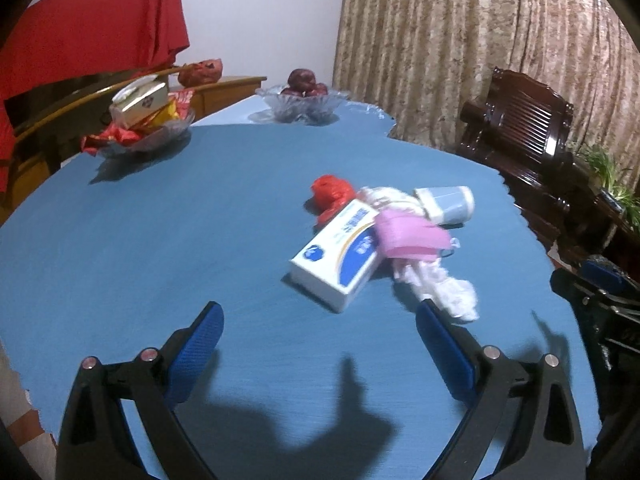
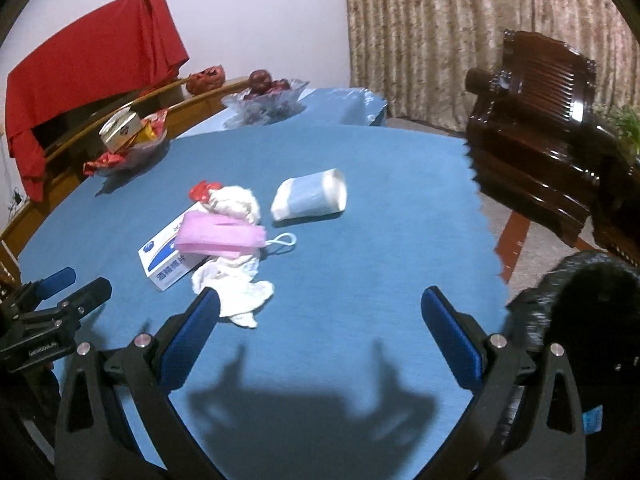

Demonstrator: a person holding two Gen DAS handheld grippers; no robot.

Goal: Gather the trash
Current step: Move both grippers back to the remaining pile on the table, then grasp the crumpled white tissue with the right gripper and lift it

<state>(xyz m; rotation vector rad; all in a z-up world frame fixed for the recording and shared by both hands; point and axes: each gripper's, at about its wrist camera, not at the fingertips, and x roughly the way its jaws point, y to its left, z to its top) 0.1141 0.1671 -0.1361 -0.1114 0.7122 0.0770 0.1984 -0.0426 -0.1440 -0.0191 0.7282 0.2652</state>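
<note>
Both claws, left claw [image 1: 320,316] and right claw [image 2: 320,300], gape wide and empty above the counter [image 2: 360,160]; the trash pile [image 1: 380,232] sits at one o'clock of the left claw, where a careless grab could scatter loose tissue [image 2: 236,292].

Fruit bowl [image 1: 302,104], snack dish [image 1: 148,136], armchair [image 2: 536,136].

Light comes from above and behind; the left gripper [image 1: 320,320] and right gripper [image 2: 320,304] throw hard dark shadows forward onto the blue table [image 1: 140,220]; the room is fairly dim; both views are soft and grainy; fisheye bends the edges, black at the corners; the chair [image 2: 536,128] shows glare.
</note>
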